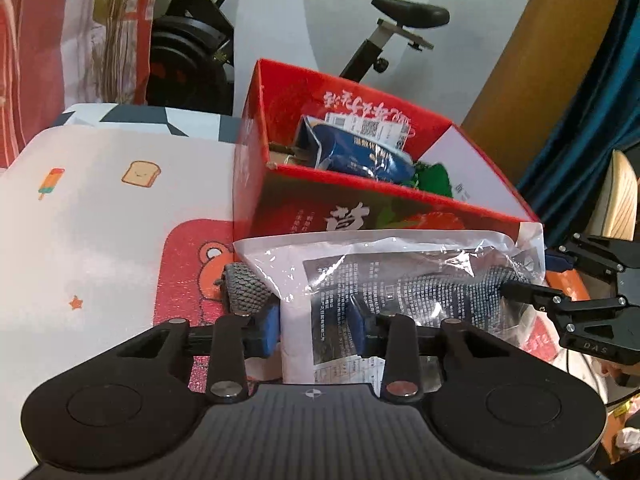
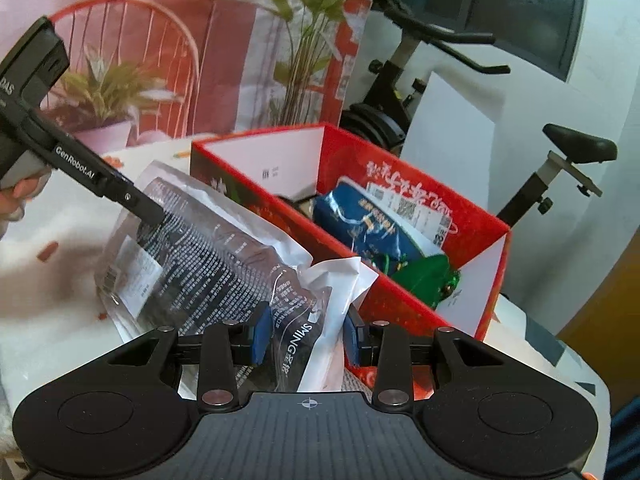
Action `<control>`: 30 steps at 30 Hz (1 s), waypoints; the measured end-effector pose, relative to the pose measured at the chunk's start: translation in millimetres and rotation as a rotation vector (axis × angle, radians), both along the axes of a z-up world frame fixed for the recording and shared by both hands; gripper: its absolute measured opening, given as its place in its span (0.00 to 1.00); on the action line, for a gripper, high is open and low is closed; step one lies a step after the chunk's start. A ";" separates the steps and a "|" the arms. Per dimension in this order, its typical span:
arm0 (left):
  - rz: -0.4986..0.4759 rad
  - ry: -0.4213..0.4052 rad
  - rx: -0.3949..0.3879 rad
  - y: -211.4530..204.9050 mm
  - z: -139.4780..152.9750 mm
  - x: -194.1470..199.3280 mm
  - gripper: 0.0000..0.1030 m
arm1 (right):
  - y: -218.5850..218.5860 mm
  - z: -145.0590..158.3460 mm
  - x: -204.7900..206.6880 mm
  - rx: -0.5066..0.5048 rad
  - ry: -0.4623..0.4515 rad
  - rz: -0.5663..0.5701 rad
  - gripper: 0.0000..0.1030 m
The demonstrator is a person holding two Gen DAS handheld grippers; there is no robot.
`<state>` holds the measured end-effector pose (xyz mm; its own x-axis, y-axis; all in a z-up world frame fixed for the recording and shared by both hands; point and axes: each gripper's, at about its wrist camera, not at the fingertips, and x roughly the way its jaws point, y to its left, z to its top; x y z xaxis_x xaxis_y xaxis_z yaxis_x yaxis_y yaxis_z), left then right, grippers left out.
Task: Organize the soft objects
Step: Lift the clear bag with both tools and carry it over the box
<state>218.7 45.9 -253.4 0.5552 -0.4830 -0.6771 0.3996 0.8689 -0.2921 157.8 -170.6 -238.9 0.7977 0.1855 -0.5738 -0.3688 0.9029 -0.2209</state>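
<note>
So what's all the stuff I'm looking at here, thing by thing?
plastic bag: one, clear and white with dark printed contents, held up in front of the box by both grippers
box: one, red cardboard, open top, on the table
blue pouch: one, blue with white labels, inside the box
green item: one, green, inside the box beside the blue pouch
toy wheel: one, grey, on the mat behind the bag's left edge
mat: one, white and red with cartoon prints, on the table
exercise bike: one, black, behind the box
left gripper: black, blue pads, closed on the bag
right gripper: black, blue pads, closed on the bag
</note>
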 end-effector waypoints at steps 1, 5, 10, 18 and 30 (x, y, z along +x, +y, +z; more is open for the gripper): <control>0.002 -0.001 -0.009 2.5 2.3 -1.7 0.35 | 0.7 3.3 -1.4 0.010 -0.003 0.001 0.33; 0.018 -0.034 -0.018 7.6 16.0 -9.6 0.35 | 0.6 19.2 -4.6 0.044 -0.031 0.001 0.33; 0.047 -0.102 -0.054 13.0 42.8 -18.5 0.35 | -1.4 48.9 -7.7 0.089 -0.096 0.006 0.33; 0.087 -0.252 -0.100 10.1 91.0 -28.7 0.35 | -7.2 87.4 -4.5 0.070 -0.204 0.007 0.33; 0.072 -0.375 -0.103 -18.9 134.2 -7.6 0.35 | -34.1 128.1 23.4 -0.001 -0.330 -0.041 0.34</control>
